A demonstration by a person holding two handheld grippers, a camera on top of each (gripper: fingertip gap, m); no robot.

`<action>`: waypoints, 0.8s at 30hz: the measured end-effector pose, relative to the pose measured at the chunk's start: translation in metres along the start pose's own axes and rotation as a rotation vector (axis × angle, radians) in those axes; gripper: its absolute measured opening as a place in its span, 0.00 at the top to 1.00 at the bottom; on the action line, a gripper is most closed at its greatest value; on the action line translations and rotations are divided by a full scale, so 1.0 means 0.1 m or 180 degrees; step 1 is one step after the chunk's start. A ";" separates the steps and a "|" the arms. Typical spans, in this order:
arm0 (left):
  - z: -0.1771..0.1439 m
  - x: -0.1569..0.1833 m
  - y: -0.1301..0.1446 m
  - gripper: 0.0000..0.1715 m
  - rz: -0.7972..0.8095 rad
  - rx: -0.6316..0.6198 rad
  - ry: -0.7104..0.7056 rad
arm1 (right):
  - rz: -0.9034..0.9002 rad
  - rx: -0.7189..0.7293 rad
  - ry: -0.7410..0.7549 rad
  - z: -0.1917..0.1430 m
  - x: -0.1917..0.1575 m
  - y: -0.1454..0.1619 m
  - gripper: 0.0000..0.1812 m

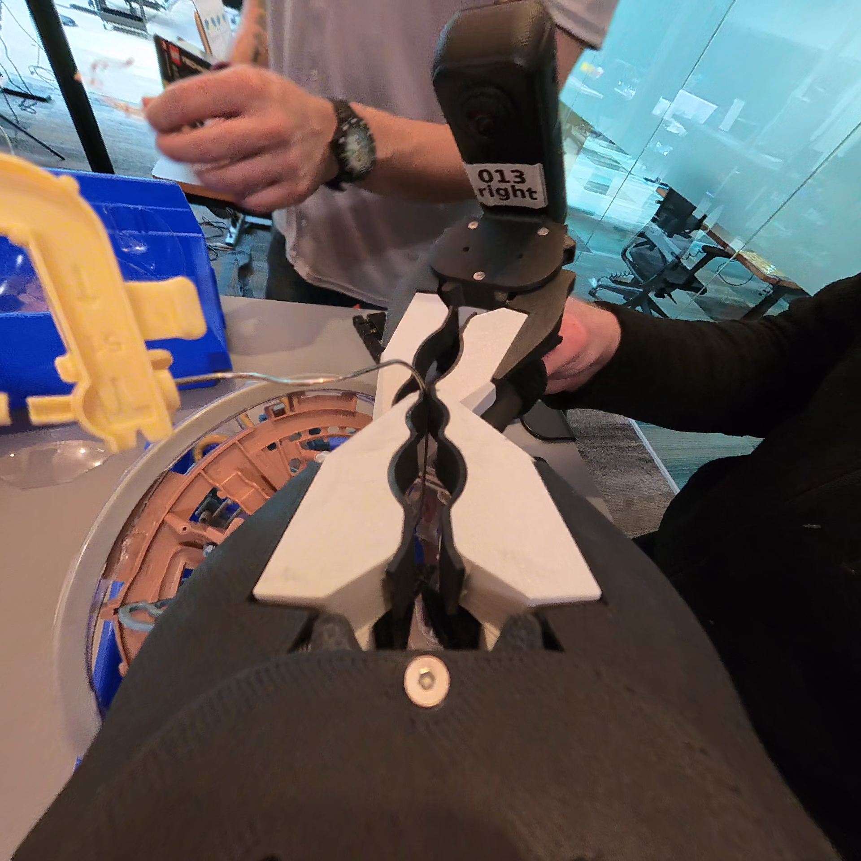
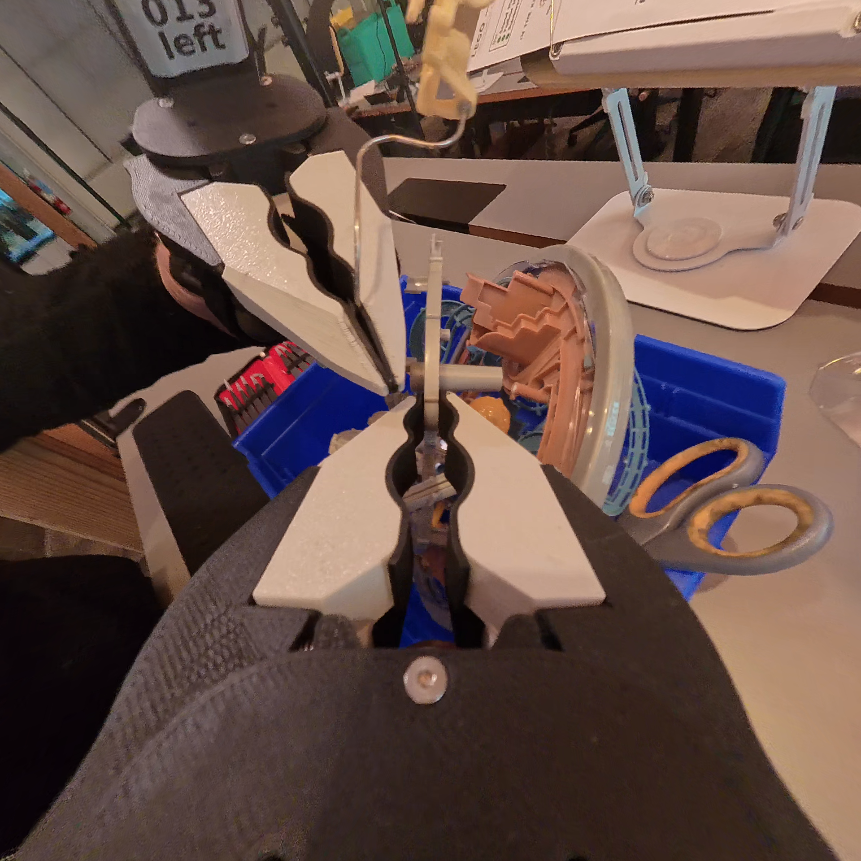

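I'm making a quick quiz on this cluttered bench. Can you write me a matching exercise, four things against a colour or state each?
Things:
1. left claw
2. right claw
3. scissors
4. bin

Colour or state:
A. blue, sitting on the table
B. shut on a thin bent metal wire that carries a cream plastic piece
C. grey handles with orange-lined loops
D. shut on a flat grey plastic ring joined by a grey axle to a maze ball

Pairs: 1-B, 2-D, 3-C, 4-A
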State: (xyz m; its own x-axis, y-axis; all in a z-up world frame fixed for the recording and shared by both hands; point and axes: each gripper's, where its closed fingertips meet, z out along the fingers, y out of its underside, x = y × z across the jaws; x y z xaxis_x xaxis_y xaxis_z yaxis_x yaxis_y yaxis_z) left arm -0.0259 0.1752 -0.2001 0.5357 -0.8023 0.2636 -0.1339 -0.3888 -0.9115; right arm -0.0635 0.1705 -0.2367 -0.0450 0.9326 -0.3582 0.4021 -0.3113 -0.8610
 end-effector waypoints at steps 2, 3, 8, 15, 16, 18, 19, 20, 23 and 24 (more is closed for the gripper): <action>-0.02 0.01 0.00 1.00 0.0028 0.0046 0.0002 | 0.0150 0.0048 -0.0061 0.00 0.01 0.00 0.99; -0.03 0.00 0.00 1.00 0.0053 0.0081 -0.0048 | 0.0219 0.0085 -0.0068 -0.01 0.02 0.00 0.99; -0.10 -0.04 -0.02 1.00 0.0090 0.0239 -0.0324 | 0.0324 0.0157 -0.0039 -0.03 0.04 0.00 0.99; -0.31 -0.20 -0.01 0.99 -0.0302 0.0590 -0.0765 | 0.0275 0.0301 0.0129 -0.10 0.07 -0.04 0.99; -0.35 -0.22 0.01 0.99 -0.0374 0.0637 -0.0807 | 0.0286 0.0323 0.0122 -0.10 0.06 -0.04 0.99; -0.38 -0.25 0.05 0.99 -0.0503 0.0708 -0.0867 | 0.0268 0.0368 0.0149 -0.11 0.06 -0.04 0.99; -0.39 -0.25 0.06 0.99 -0.0533 0.0734 -0.0868 | 0.0260 0.0380 0.0155 -0.11 0.05 -0.04 0.98; -0.39 -0.26 0.07 0.98 -0.0560 0.0750 -0.0903 | 0.0245 0.0411 0.0168 -0.13 0.05 -0.04 0.99; -0.39 -0.24 0.05 0.98 -0.0712 0.0864 -0.0808 | 0.0263 0.0492 0.0135 -0.17 0.02 -0.06 0.99; -0.38 -0.23 0.06 0.98 -0.0821 0.0897 -0.0713 | 0.0270 0.0473 0.0118 -0.16 0.02 -0.05 0.99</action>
State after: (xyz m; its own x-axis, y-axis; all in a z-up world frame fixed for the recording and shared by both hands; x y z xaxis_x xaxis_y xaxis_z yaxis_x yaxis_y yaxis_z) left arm -0.0708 0.1739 -0.1992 0.6935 -0.5651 0.4469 0.2437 -0.3997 -0.8836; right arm -0.0507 0.1769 -0.2268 0.0183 0.9070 -0.4207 0.2633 -0.4103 -0.8731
